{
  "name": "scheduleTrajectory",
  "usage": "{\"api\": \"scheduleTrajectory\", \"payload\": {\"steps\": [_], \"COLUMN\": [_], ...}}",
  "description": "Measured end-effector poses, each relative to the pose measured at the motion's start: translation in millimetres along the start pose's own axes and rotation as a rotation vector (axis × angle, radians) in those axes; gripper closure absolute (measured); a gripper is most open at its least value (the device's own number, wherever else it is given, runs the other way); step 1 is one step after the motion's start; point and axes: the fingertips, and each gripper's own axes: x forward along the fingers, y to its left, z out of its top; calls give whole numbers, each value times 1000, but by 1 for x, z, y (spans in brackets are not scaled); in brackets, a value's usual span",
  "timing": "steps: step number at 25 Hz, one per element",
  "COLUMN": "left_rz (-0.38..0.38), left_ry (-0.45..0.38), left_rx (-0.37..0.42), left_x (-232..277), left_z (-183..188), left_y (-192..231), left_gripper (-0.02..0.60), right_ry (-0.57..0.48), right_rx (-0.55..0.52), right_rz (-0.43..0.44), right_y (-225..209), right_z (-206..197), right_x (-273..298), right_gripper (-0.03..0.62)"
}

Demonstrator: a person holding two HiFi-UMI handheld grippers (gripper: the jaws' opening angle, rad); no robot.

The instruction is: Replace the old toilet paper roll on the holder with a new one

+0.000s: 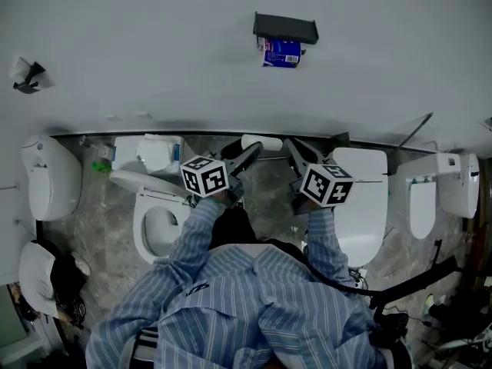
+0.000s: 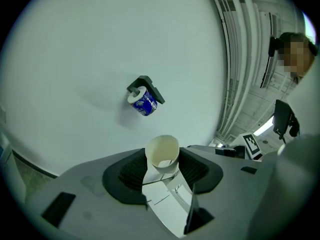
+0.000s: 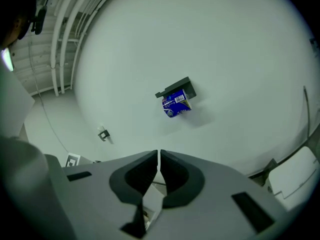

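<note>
High on the wall point(image 1: 154, 44), at twelve o'clock from me, one holder point(image 1: 286, 28) already carries one blue-wrapped new roll point(image 1: 281, 52). My left gripper point(image 2: 162, 166), jaws fairly wide, clamps one cardboard tube point(image 2: 162, 151), which I judge is the old core, still to discard. My right gripper point(image 3: 158, 159) is closed and empty.

"What stands along the foot of that pale wall point(image 1: 154, 44)?"

"Toilets in a row on a grey marbled floor point(image 1: 100, 229). One toilet's bowl point(image 1: 157, 225) is open, with its white cistern point(image 1: 150, 154) behind it. The next toilet point(image 1: 361, 206) has its lid down. Another white fixture point(image 1: 52, 181) sits at the far left, and one more point(image 1: 450, 183) at the far right."

"Anything smaller?"

"A small green item point(image 1: 101, 166) just beside the cistern, a dark hook point(image 1: 28, 75) high on the wall, and white pipes point(image 3: 62, 39) overhead."
</note>
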Motion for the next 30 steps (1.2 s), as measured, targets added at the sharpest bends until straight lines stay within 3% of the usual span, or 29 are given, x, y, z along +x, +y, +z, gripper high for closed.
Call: {"api": "scheduleTrajectory", "payload": {"steps": [9, 18, 30], "left_rz": [81, 152, 171], "left_ry": [-42, -57, -64], "left_rx": [2, 0, -5], "left_x": [-37, -93, -160], "left_z": [-75, -150, -188], "left_y": [-67, -135, -171], "left_gripper": [385, 385, 385], "right_ry": [40, 88, 116], "right_rx": [-17, -30, -36], "right_rz": [46, 129, 156], "right_y": [2, 34, 85], "right_z": [-57, -118, -172], "right_x": [-90, -165, -207], "right_gripper": [571, 571, 572]}}
